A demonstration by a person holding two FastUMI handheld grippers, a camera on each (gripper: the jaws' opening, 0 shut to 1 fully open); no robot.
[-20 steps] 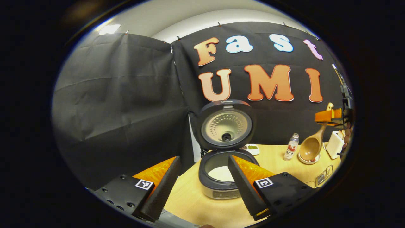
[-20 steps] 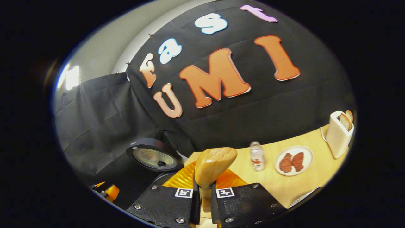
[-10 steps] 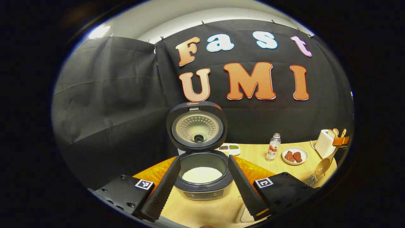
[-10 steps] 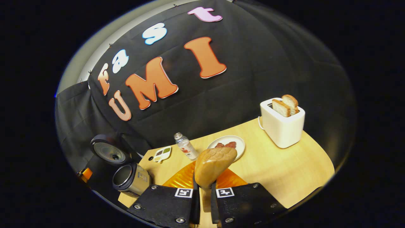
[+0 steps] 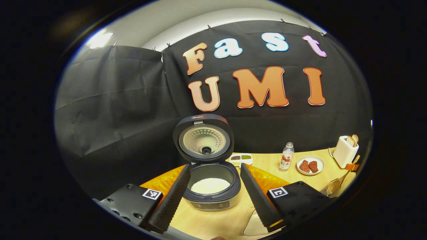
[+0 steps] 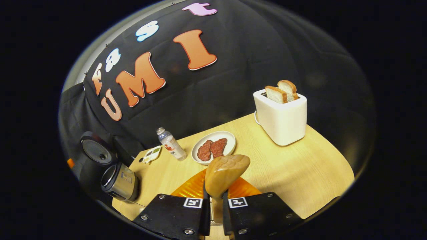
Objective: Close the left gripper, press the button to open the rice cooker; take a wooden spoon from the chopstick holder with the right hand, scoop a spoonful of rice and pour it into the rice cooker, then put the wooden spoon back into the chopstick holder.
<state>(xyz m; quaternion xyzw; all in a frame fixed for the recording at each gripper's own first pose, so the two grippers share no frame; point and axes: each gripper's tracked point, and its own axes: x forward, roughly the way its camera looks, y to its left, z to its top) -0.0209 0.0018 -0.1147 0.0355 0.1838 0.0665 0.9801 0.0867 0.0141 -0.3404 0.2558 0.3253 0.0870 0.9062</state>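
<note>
The right gripper (image 6: pixel 213 205) has its jaws pinching the handle of the wooden spoon (image 6: pixel 224 173), whose bowl sticks straight out ahead of the jaws along the gripper's own forward axis, apparently carrying no rice. In the left gripper view that spoon hangs at the far right edge of the worktop (image 5: pixel 267 163), with the wire chopstick holder (image 5: pixel 331 187) just under it, its handle running up and away to the right, so the spoon seems nearly upright above the holder. Judging from that, the step in hand is setting the spoon back, and what matters is keeping its long axis aligned with the holder's opening directly below; the right hand is plainly the nearer one. The left gripper (image 5: pixel 211 191) waits well apart, jaws spread, framing the rice cooker (image 5: pixel 210 186), which stands with its lid (image 5: pixel 203 138) up and white rice in the pot. Beyond it lie a small condiment tray (image 5: pixel 241 157), a bottle (image 5: pixel 286 156), a plate of meat (image 6: pixel 213 148) and a toaster (image 6: pixel 282 115) with bread.
</note>
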